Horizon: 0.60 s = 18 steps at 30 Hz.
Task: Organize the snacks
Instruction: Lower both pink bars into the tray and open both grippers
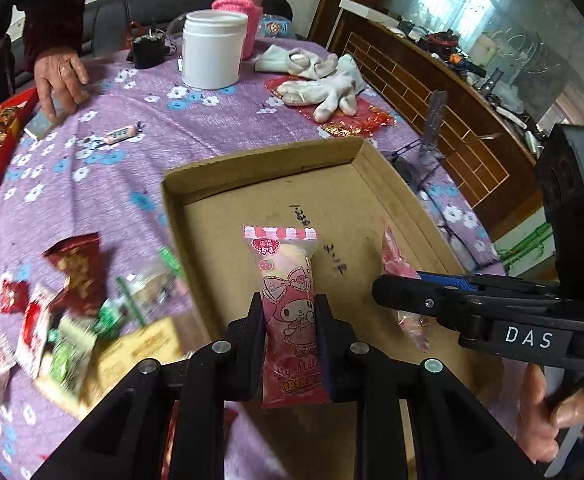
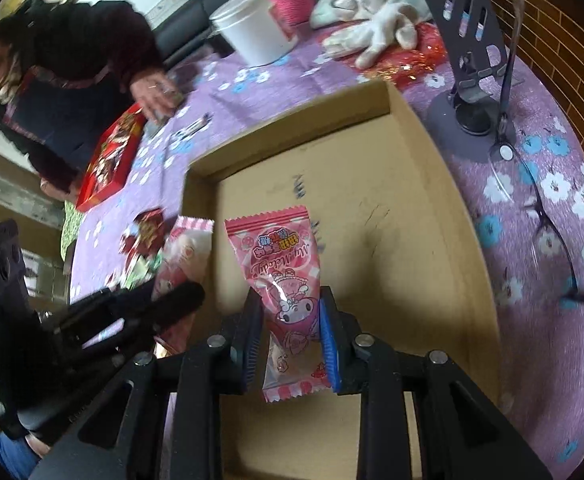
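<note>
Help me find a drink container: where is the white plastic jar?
In the left wrist view, the white plastic jar stands upright at the purple table's far side, beside the pink knitted holder.

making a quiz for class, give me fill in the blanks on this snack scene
1. Each gripper is shut on a pink ____.
2. Both hang over the open cardboard ____.
3. The tub beside the gloves is ____.
4. The tablecloth is ____ with flowers.

Missing: snack packet; box; white; purple

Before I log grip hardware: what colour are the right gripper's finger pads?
Blue, ribbed pads on the right gripper; clearest in the right wrist view.
</note>
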### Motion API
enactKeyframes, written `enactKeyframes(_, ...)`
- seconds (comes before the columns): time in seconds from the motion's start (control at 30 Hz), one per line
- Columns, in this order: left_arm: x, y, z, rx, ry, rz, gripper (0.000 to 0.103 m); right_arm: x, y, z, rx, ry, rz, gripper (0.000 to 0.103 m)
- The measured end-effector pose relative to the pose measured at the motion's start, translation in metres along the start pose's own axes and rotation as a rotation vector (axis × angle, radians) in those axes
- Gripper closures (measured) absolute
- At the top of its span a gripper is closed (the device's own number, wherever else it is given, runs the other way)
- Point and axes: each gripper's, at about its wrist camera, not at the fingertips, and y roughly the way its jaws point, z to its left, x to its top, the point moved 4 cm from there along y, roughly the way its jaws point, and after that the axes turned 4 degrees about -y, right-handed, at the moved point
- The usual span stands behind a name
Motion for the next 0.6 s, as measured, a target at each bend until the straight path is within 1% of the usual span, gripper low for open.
enactKeyframes(0.13, 0.007, 0.023, -0.003, 0.025, -0.004, 0.022, 0.08, 0.012, 0.014, -0.006, -0.034, -0.013, 0.011, 0.077)
enactKeyframes(0.23, 0.01, 0.032, -0.002, 0.029, -0.012, 0.03, 0.081, 0.018, 0.025, -0.01, -0.038, -0.005, 0.026, 0.077)
enactKeyframes(0.47, 0.013, 0.044, 0.001, 0.043, -0.022, 0.035, 0.08, 0.029, 0.04, -0.011, -0.056, -0.01, 0.04, 0.077)
enactKeyframes(0.6, 0.015, 0.045, 0.002, 0.044, -0.021, 0.033, 0.08, 0.033, 0.044, -0.01, -0.056, -0.017, 0.038, 0.076)
